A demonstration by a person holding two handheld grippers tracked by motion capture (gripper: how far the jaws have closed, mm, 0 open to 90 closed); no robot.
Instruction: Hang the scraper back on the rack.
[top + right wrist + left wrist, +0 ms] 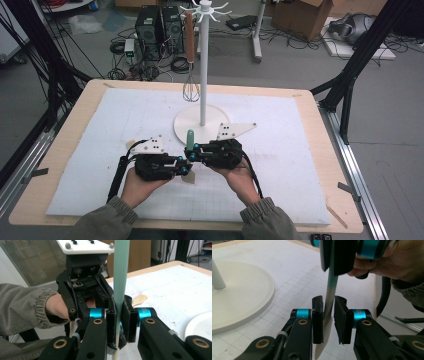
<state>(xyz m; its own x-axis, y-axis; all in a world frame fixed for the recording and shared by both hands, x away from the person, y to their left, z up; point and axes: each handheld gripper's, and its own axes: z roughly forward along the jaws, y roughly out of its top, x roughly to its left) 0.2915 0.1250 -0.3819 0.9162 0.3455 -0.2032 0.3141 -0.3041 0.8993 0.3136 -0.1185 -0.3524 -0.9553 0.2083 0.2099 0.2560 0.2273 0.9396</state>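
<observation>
High view: both grippers meet near the white stand's base, green-handled spatula upright between them — left gripper view: left gripper jaws flank its pale blade, contact uncertain — right gripper view: right gripper clamps the handle.

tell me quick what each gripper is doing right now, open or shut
Left gripper: jaws set around the cream blade of the spatula, one pad touching, a gap at the other; not clamped.
Right gripper: shut on the spatula's green handle.
</observation>
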